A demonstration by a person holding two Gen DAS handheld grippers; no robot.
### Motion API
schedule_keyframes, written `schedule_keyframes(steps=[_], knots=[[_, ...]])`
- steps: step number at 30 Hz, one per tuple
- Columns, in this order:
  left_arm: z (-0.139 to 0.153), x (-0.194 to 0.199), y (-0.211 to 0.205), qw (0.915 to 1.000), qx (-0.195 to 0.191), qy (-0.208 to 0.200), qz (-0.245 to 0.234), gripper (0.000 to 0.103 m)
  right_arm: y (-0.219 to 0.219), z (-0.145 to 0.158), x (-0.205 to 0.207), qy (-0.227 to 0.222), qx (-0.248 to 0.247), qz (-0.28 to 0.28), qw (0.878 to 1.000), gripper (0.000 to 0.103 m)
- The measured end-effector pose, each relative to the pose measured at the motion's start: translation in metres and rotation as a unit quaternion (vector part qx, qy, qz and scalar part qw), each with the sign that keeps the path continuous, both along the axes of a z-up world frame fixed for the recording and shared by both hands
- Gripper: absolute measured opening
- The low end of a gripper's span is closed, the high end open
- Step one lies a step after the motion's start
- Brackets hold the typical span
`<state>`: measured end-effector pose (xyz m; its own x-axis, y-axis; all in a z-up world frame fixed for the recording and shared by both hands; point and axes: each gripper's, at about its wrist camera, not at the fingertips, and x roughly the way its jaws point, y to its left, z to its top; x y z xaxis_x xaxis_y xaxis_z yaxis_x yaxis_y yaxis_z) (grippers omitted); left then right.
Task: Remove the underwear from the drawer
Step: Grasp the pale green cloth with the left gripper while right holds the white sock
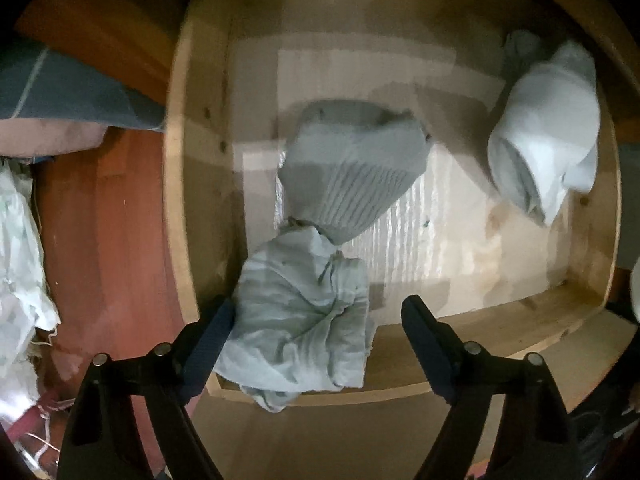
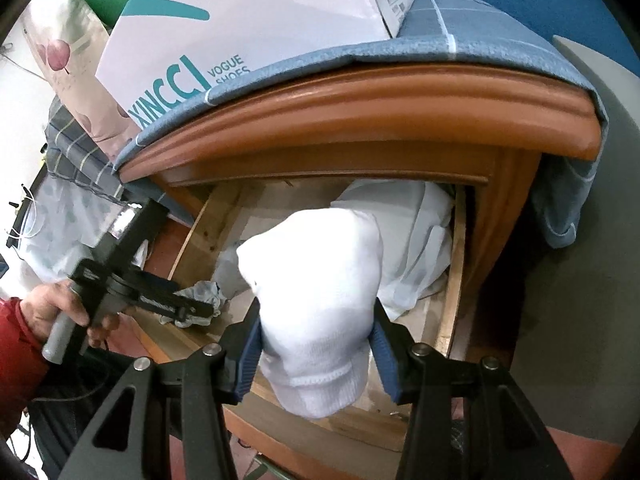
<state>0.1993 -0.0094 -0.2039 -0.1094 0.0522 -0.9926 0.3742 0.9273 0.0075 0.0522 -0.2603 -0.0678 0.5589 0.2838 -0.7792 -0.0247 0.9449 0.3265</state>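
Note:
The wooden drawer (image 1: 520,304) stands open. In the left wrist view a crumpled pale green piece of underwear (image 1: 304,316) lies over the drawer's front edge, with a grey ribbed bundle (image 1: 352,172) behind it. My left gripper (image 1: 316,324) is open, its jaws on either side of the pale green piece. A white bundle (image 1: 548,128) hangs at the right. In the right wrist view my right gripper (image 2: 316,332) is shut on that white knit bundle (image 2: 320,292), held above the drawer (image 2: 456,264). The left gripper (image 2: 188,308) shows at the left.
More white cloth (image 2: 420,240) lies at the drawer's back right. The cabinet top (image 2: 400,108) carries a blue cloth (image 2: 480,32) and a white shoe box (image 2: 248,12). A red-brown floor (image 1: 112,240) and pale bedding (image 1: 20,260) lie left of the drawer.

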Motion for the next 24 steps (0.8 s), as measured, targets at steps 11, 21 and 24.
schedule_keyframes(steps=[11, 21, 24], knots=[[-0.018, -0.004, -0.013, 0.9977, 0.062, -0.003, -0.027, 0.065, 0.008, 0.001, -0.001, -0.004, -0.006, 0.016, 1.000, 0.050], [0.001, -0.003, -0.007, 0.9989, 0.032, -0.017, -0.028, 0.037, 0.008, 0.001, -0.003, -0.008, -0.003, 0.017, 1.000, 0.050], [0.009, -0.006, -0.004, 0.9990, 0.022, -0.026, -0.029, 0.034, 0.010, 0.001, -0.003, -0.009, -0.004, 0.018, 1.000, 0.050]])
